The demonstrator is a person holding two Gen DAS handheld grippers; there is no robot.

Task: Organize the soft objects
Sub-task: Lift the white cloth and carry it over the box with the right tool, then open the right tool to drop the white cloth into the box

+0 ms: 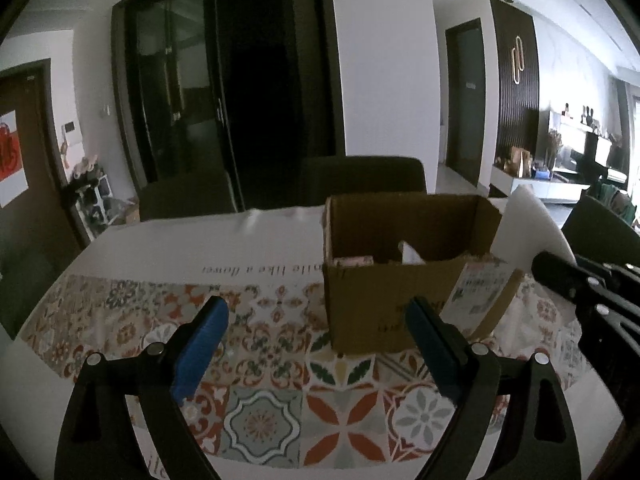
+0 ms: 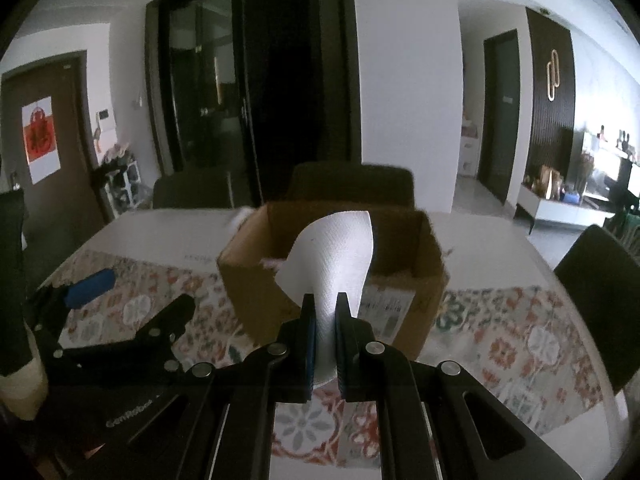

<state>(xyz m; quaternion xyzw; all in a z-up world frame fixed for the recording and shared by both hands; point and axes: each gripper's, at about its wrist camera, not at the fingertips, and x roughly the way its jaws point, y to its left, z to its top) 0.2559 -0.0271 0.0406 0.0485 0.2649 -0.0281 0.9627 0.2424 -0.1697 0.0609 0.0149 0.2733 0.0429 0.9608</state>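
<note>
An open cardboard box stands on the patterned tablecloth; it also shows in the right wrist view. Inside it I see a pink soft item and a white piece. My right gripper is shut on a white foam sheet, held upright just in front of the box's near wall. In the left wrist view the sheet and the right gripper appear right of the box. My left gripper is open and empty, low over the cloth, left of the box front.
The table has a white surface beyond the tiled cloth. Dark chairs stand at the far edge, another chair at the right. My left gripper shows at the left in the right wrist view.
</note>
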